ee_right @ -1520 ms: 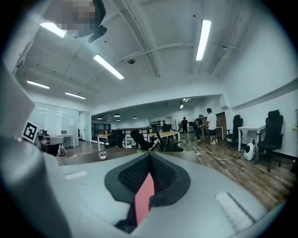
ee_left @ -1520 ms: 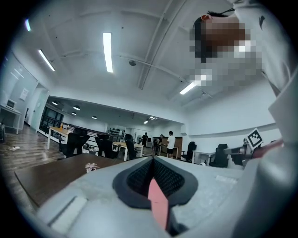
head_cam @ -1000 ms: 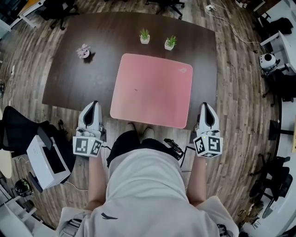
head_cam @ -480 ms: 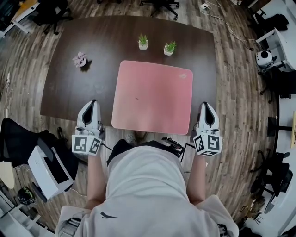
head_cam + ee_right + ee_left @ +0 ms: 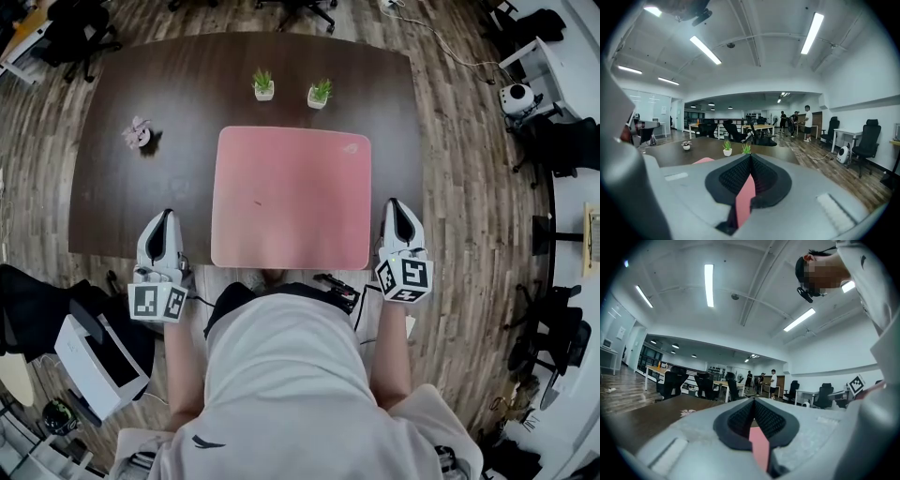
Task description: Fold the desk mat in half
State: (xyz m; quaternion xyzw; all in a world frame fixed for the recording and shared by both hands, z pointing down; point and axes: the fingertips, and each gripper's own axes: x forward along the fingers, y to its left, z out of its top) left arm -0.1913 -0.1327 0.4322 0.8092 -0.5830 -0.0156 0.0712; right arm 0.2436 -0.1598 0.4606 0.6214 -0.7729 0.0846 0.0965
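The pink desk mat lies flat and unfolded on the dark wooden table, its near edge at the table's front edge. My left gripper is at the front edge, left of the mat's near left corner and clear of it. To the right of the near right corner is my right gripper, also off the mat. In both gripper views the jaw tips meet, left gripper and right gripper, with nothing held. A corner of the mat shows left of the right jaws.
Two small green plants in white pots stand just beyond the mat's far edge. A pink flower pot sits at the far left. A white box lies on the floor at my left, and office chairs ring the table.
The whole head view has slid left and slightly up. Both grippers keep their places beside the mat's near corners, jaws shut. The mat has not moved.
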